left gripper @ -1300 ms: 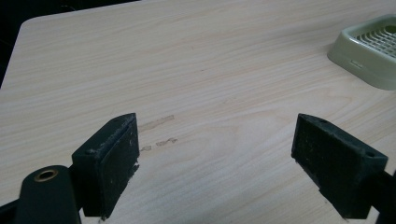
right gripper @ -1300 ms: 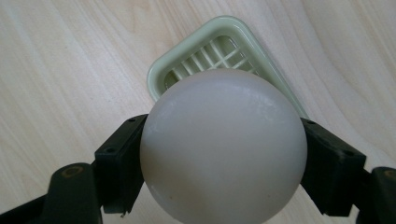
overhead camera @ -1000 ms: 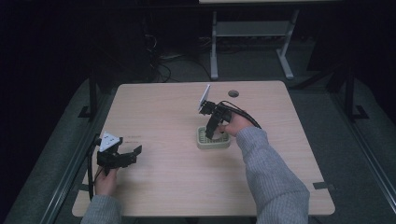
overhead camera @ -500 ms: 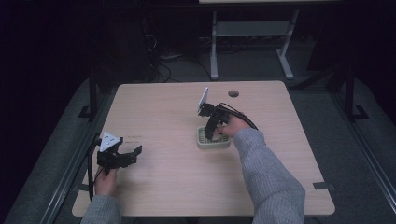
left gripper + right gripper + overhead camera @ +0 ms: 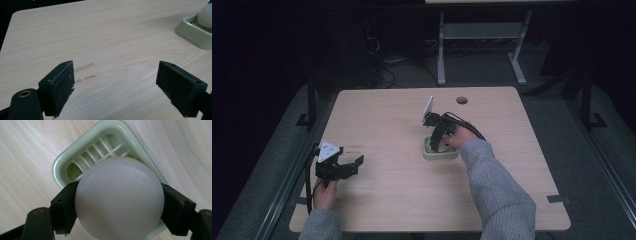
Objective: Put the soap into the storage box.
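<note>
Dark surroundings frame a pale wood-grain table (image 5: pixel 387 200), with the legs of another desk visible beyond it. Near the table's middle sits a pale green plastic dish (image 5: pixel 75 157), square with rounded corners and a slatted grid floor, glossy and moulded. Directly over it the right gripper (image 5: pixel 438 140) is clamped on a smooth, matte white ball (image 5: pixel 119 197), its two black jaws pressing opposite sides; the ball looks egg-like or like a bar of round soap, and I cannot tell whether it already touches the grid. The step in hand seems to be setting the ball into the dish, or lifting it out; which of the two cannot be read from one instant. If placing, the next move calls for a straight descent until the ball rests on the slats, then a gentle release so it does not roll. Well apart, near the left edge, the left gripper (image 5: pixel 339 167) hovers low with jaws spread wide and empty.
</note>
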Available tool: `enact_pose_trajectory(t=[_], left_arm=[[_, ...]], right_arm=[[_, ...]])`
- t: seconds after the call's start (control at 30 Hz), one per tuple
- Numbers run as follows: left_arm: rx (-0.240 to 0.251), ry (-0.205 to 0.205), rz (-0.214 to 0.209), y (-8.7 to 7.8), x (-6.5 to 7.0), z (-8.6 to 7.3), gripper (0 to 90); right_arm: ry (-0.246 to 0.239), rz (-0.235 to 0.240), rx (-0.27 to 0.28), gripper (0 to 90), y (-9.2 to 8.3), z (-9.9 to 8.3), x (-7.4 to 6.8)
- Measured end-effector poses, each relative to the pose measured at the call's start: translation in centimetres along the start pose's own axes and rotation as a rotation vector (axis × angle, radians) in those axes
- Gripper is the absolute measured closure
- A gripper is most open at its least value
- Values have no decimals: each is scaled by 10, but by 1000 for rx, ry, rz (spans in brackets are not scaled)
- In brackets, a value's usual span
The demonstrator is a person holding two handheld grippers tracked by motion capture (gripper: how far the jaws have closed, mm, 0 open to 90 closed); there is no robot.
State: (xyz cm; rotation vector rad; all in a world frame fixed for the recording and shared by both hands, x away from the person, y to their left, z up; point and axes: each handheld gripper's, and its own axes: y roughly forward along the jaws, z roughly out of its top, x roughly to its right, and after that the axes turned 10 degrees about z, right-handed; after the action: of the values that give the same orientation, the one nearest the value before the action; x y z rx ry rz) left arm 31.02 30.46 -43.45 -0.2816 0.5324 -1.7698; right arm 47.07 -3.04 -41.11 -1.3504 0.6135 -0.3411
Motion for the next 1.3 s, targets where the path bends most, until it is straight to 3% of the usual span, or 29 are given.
enact_pose_trajectory(t=[0.77, 0.97, 1.2, 1.3], left_arm=[[4, 1, -2, 0, 2, 1, 148], [6, 2, -2, 0, 2, 1, 149], [3, 11, -3, -1, 2, 1, 148], [3, 12, -6, 0, 3, 1, 148]], right_arm=[[22, 3, -13, 232, 2, -1, 1], [9, 8, 22, 231, -5, -4, 2], [34, 49, 92, 224, -25, -12, 0], [42, 38, 101, 225, -30, -17, -1]])
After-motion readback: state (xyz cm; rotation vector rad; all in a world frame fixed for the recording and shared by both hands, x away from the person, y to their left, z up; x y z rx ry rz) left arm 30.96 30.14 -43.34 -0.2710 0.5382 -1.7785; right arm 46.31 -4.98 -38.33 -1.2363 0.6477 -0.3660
